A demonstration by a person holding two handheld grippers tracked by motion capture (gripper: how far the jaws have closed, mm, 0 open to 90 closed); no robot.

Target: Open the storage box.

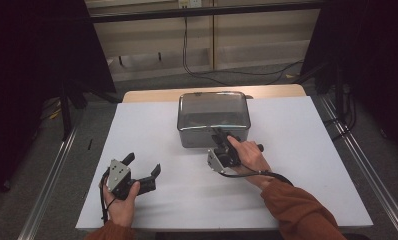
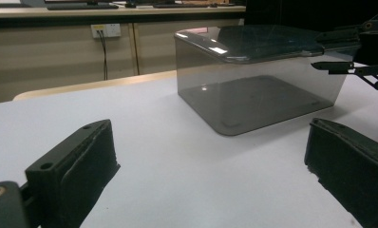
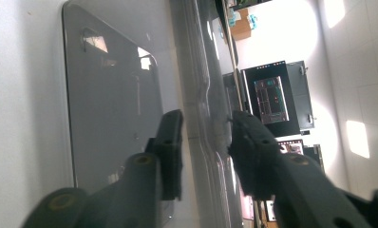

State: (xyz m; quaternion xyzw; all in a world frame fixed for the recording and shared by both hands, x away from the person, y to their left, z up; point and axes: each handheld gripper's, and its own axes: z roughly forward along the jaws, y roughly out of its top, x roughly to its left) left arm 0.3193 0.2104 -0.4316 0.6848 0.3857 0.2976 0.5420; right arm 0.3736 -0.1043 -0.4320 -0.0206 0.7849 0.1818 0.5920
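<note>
White table [image 1: 297, 165] under you, grey floor around it, cables trailing along the far wall. The clear box [image 1: 214, 117] sits at the table's far middle, lid on. Your left gripper [image 1: 143, 165] rests near and left of the box, jaws spread wide with nothing between them. Your right gripper [image 1: 219, 134] is at the box's near edge — its own view shows what the high view hides: one jaw either side of the lid's rim [image 3: 201, 118], not yet pressed together.
</note>
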